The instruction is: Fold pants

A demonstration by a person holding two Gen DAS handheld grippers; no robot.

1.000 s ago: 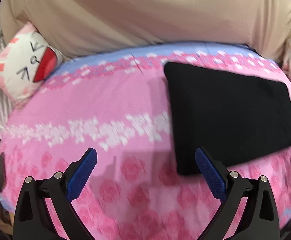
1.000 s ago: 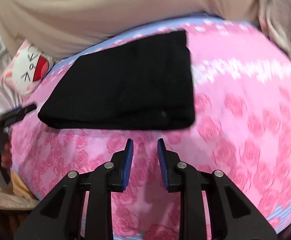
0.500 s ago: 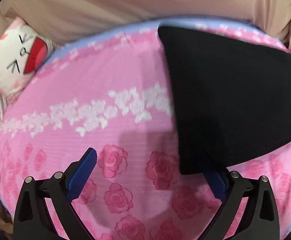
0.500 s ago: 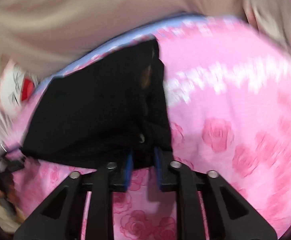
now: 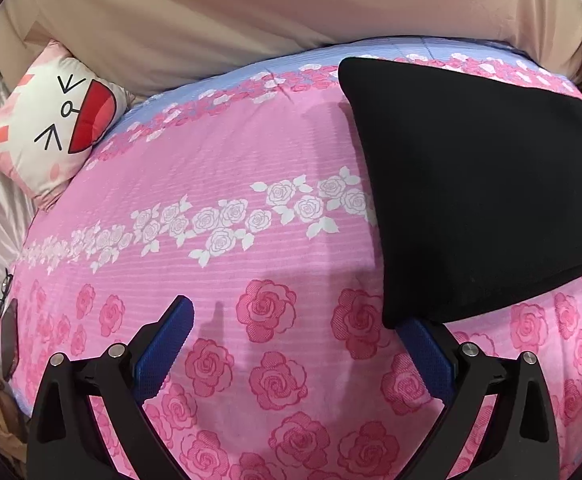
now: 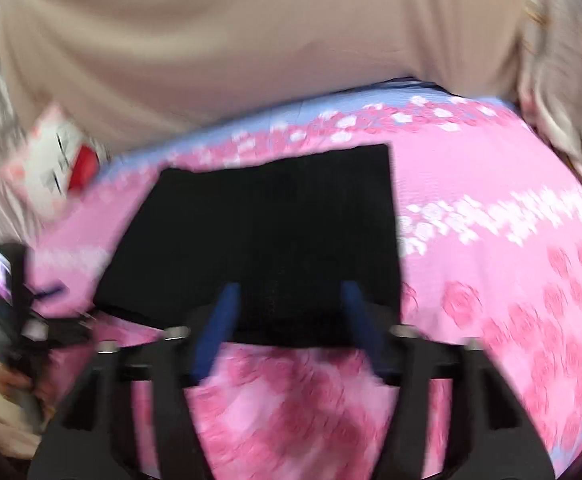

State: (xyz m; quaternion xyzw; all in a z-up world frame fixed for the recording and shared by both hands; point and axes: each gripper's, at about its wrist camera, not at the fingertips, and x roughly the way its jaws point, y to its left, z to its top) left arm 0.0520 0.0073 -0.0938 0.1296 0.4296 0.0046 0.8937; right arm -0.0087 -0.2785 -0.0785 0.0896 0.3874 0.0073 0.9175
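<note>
Pants: black knit pants (image 5: 471, 184) folded into 1 flat rectangle on my pink rose-print bed cover (image 5: 219, 184) | left gripper (image 5: 295, 344): fingers spread, gripping nothing, straddling the near corner | right gripper (image 6: 287, 320): fingers opening, releasing the near edge so the fold settles.

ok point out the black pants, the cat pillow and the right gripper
black pants (image 5: 471, 184), left wrist view, middle of the folded cloth
cat pillow (image 5: 51, 120), left wrist view, on its white face
right gripper (image 6: 291, 320), right wrist view, midway between its opening blue fingertips
</note>
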